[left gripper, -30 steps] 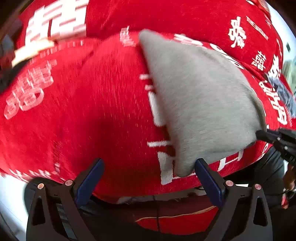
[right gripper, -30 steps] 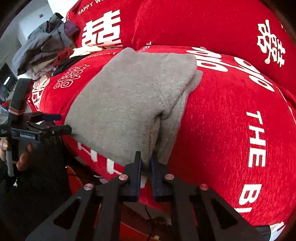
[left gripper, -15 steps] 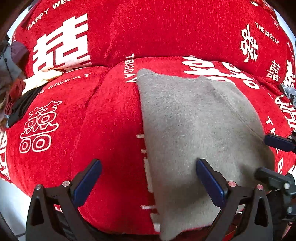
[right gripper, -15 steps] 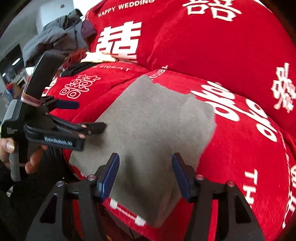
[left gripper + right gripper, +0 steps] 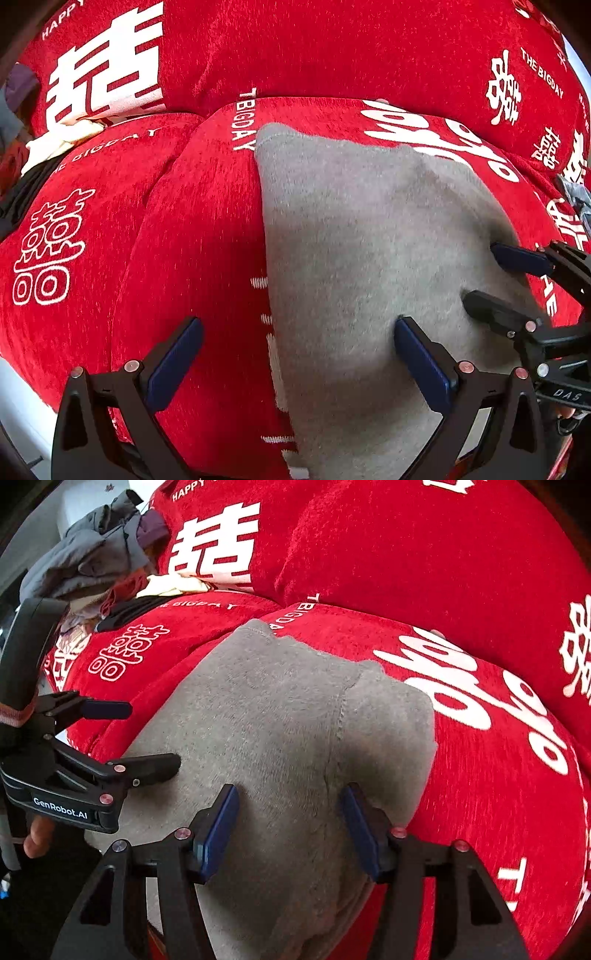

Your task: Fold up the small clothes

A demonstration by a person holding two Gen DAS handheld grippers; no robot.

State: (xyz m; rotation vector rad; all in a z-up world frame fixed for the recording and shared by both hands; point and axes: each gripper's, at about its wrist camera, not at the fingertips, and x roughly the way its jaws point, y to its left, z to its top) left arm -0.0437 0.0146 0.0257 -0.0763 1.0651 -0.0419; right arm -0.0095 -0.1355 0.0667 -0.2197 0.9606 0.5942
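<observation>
Hovering with its 2 blue-padded jaws spread wide, the left gripper holds nothing: its right pad sits over the grey garment while its left pad hangs over bare red cover. The right gripper stands open too, both pads above the grey cloth and none of it pinched between them. In the left wrist view that right gripper enters from 3 o'clock, its 2 fingers apart over the garment's right edge. In the right wrist view the left gripper comes in from 9 o'clock, with fingertips of the person's hand showing under its black body. The garment lies flat on the red sofa cushion, its near end draped over the cushion's front edge toward 6 o'clock and its far corner reaching toward 12 o'clock; a stitched seam runs up its middle. Farther back rise red back cushions printed with white characters. At 10 o'clock in the right wrist view, well apart from the garment, sits a pile of clothes.
</observation>
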